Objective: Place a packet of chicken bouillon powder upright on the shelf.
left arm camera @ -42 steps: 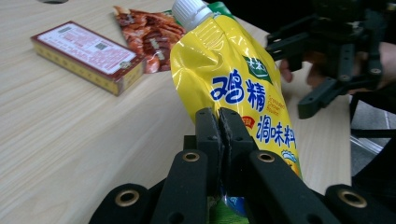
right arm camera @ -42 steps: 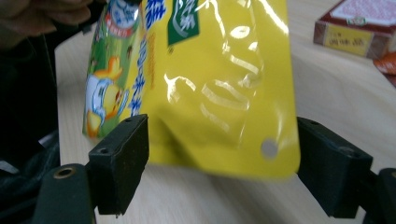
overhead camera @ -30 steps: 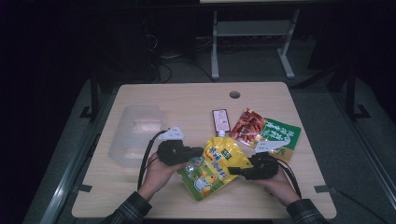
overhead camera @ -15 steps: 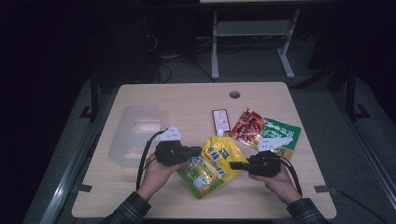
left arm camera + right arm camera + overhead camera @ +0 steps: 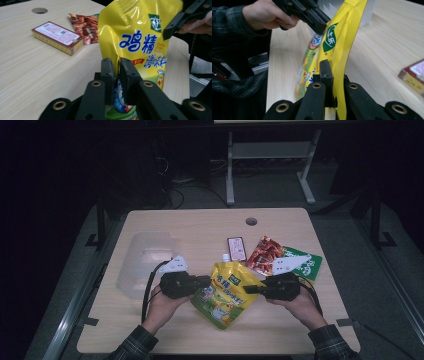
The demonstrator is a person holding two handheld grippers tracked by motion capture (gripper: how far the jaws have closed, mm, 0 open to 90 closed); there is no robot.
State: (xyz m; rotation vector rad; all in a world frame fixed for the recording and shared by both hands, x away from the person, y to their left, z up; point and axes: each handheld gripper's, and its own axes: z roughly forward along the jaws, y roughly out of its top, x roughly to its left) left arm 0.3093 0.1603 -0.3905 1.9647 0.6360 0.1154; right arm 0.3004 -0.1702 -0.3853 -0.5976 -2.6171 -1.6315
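Surface: a light wood-grain desk (image 5: 200, 227) with a round cable hole (image 5: 251, 221) near its far edge is seen in the high view.
Room: dark surroundings are seen, with a grey floor and a white metal frame (image 5: 267, 170) beyond the desk.
Other things: a clear plastic container (image 5: 142, 262) lies at the desk's left; a small red-and-yellow box (image 5: 236, 248), a red snack packet (image 5: 262, 255) and a green packet (image 5: 307, 262) lie right of centre.
Task's thing: a yellow stand-up pouch (image 5: 225, 292) is held between the two hand-held grippers, near the desk's front edge, lifted off the wood.
Left hand-held gripper (image 5: 202, 281): the pouch's left edge is seen between its jaws, which have just been opening a little; a narrow gap shows around the edge (image 5: 117, 75), so whether the pads press on it cannot be told.
Right hand-held gripper (image 5: 248, 289): it is closed on the pouch's right edge, the film being pinched flat (image 5: 331, 75).
Seen in the gripper views alone: blue characters and a green logo on the pouch front, and the box's printed label (image 5: 57, 37).
Seen in the high view alone: the container, both plaid sleeves and the room.
Pouch axis: the long axis is laid from the white spout (image 5: 226, 256), pointing away from the person, to the base, pointing towards the person; the printed face is turned upward.
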